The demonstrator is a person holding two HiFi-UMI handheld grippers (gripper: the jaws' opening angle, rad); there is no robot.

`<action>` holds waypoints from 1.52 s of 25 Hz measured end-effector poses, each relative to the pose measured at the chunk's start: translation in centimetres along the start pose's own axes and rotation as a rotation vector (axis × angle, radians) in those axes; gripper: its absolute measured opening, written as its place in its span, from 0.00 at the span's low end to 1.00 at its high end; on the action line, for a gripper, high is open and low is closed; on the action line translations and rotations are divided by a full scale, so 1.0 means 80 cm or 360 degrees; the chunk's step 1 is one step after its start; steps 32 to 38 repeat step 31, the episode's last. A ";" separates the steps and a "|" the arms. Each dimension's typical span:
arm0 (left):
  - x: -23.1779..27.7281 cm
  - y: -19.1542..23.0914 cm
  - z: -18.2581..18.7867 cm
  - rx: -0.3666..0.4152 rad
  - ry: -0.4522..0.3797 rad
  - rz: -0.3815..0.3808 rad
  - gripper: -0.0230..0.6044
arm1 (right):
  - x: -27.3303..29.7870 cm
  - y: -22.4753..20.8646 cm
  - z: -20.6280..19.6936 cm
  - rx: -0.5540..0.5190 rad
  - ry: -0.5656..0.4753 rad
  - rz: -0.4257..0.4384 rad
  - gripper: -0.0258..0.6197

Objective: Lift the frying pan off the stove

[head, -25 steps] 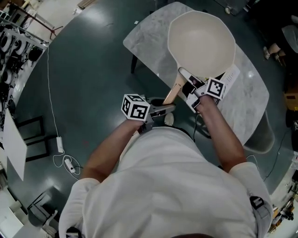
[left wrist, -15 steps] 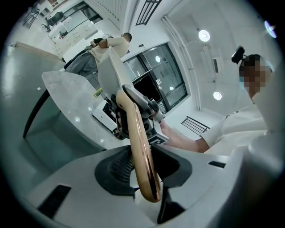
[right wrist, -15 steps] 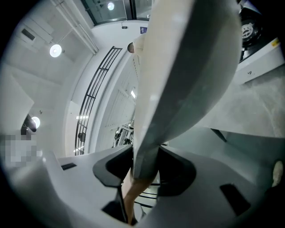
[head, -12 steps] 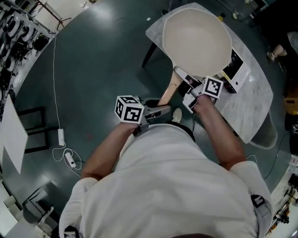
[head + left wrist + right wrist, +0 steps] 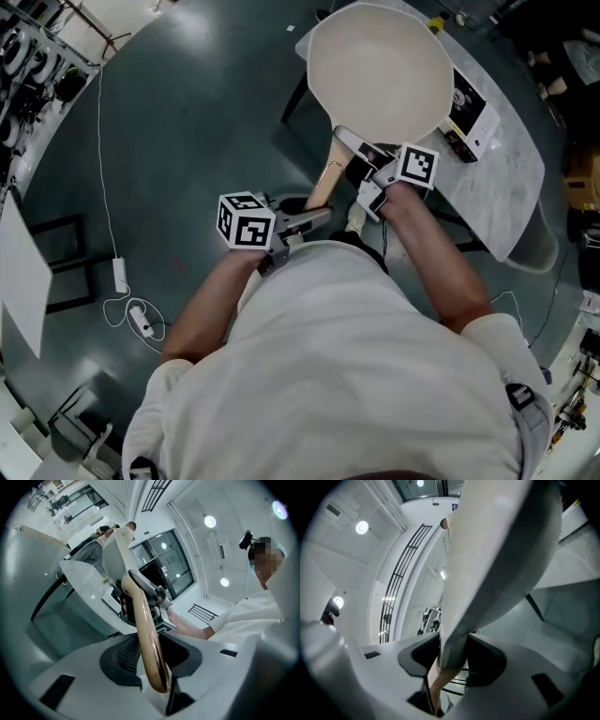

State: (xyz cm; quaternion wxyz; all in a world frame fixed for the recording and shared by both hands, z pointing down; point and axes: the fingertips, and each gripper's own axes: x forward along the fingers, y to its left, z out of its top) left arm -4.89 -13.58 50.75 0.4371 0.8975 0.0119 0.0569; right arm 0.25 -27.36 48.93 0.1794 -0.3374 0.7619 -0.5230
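Observation:
The cream frying pan (image 5: 380, 70) hangs in the air over the table's left edge, clear of the black-and-white stove (image 5: 469, 105). Its wooden handle (image 5: 322, 183) points back toward me. My left gripper (image 5: 305, 220) is shut on the handle's wooden end, which runs between the jaws of the left gripper (image 5: 152, 667) up to the pan (image 5: 115, 557). My right gripper (image 5: 370, 183) is shut on the cream neck of the handle next to the pan's rim. In the right gripper view the pan (image 5: 497, 550) fills the frame above my right gripper (image 5: 452, 660).
The marble table (image 5: 511, 178) stands at the upper right on dark legs, with the dark green floor around it. A white cable and power strip (image 5: 122, 277) lie on the floor at the left. Racks (image 5: 37, 56) line the far left.
The pan, held by both grippers, has moved left off the stove toward the table's edge. More of the stove now shows beside it. Both grips stay as they were.

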 end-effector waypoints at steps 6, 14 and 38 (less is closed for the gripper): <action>-0.015 -0.013 -0.017 -0.0011 -0.0016 -0.0034 0.25 | -0.003 0.010 -0.024 -0.0006 -0.0001 -0.0009 0.31; -0.028 -0.019 -0.024 0.0003 -0.0013 -0.0057 0.25 | 0.001 0.018 -0.036 -0.0040 0.0001 -0.0016 0.31; -0.015 -0.030 -0.023 0.0015 0.0007 -0.0085 0.25 | -0.014 0.026 -0.029 -0.0036 -0.0019 0.0000 0.31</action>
